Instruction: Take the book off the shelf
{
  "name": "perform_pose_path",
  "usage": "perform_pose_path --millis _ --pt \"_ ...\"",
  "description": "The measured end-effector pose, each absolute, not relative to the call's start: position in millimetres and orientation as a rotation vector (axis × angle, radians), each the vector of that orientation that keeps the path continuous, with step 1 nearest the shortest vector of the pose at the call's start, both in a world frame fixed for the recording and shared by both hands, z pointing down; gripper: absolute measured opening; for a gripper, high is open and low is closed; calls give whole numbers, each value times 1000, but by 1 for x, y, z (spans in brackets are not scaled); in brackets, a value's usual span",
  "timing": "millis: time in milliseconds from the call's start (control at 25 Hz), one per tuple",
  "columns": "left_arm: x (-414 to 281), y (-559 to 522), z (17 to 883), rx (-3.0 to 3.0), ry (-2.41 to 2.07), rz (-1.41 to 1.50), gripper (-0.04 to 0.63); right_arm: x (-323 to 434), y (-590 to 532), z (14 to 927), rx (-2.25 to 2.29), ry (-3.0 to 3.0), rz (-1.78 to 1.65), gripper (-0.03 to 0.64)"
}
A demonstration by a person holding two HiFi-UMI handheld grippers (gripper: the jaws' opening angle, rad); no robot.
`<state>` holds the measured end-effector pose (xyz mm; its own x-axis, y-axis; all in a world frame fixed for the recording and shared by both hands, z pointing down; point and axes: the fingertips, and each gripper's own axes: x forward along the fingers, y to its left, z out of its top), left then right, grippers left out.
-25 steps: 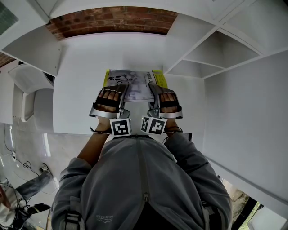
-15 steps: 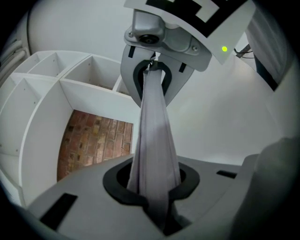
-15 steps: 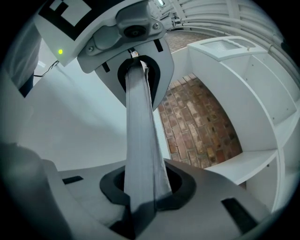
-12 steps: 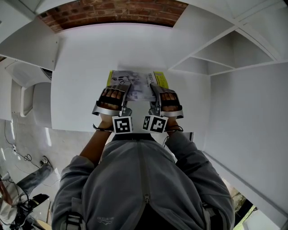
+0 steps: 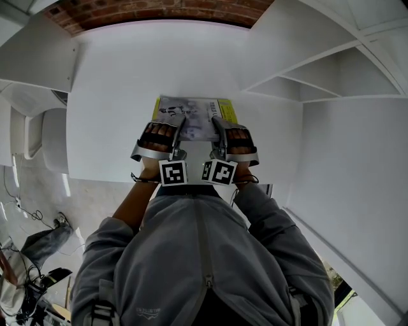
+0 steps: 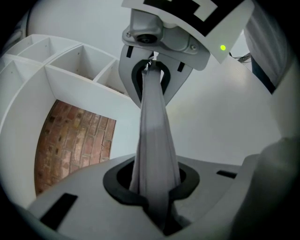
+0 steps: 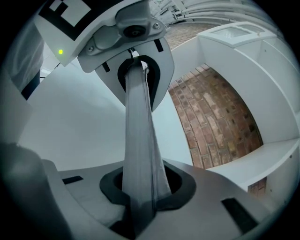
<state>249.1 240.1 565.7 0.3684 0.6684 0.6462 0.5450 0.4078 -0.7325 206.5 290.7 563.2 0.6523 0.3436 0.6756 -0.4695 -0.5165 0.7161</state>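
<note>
The left gripper (image 5: 179, 127) has its fingers pinching the book's (image 5: 194, 113) near edge. The book lies flat ahead over the white bench (image 5: 108, 95), perhaps just above it, its near edge running crosswise. The right gripper (image 5: 217, 127) pinches likewise, equally near, left of the shelf (image 5: 331, 97).

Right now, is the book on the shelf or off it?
Off: the left hand-held gripper and right hand-held gripper clamp the book, clear of the shelf compartments.

Your book (image 5: 191, 118) has a grey-white printed cover with yellow edges. The shelf (image 5: 319, 60) is white, the brick wall (image 5: 159, 7) red-brown. Your left gripper (image 5: 180, 124) and right gripper (image 5: 215, 124) are silver-grey with black-and-white square markers; your jacket (image 5: 204, 261) is grey.
</note>
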Motion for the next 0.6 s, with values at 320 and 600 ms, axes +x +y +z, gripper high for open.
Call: perform_pose_path --millis 320,600 --pt "243 237 587 -1219 -1324 46 77 202 289 584 1848 -154 1056 89" --pt "229 233 606 -1198 -1406 -68 86 192 284 606 1819 -213 1163 98"
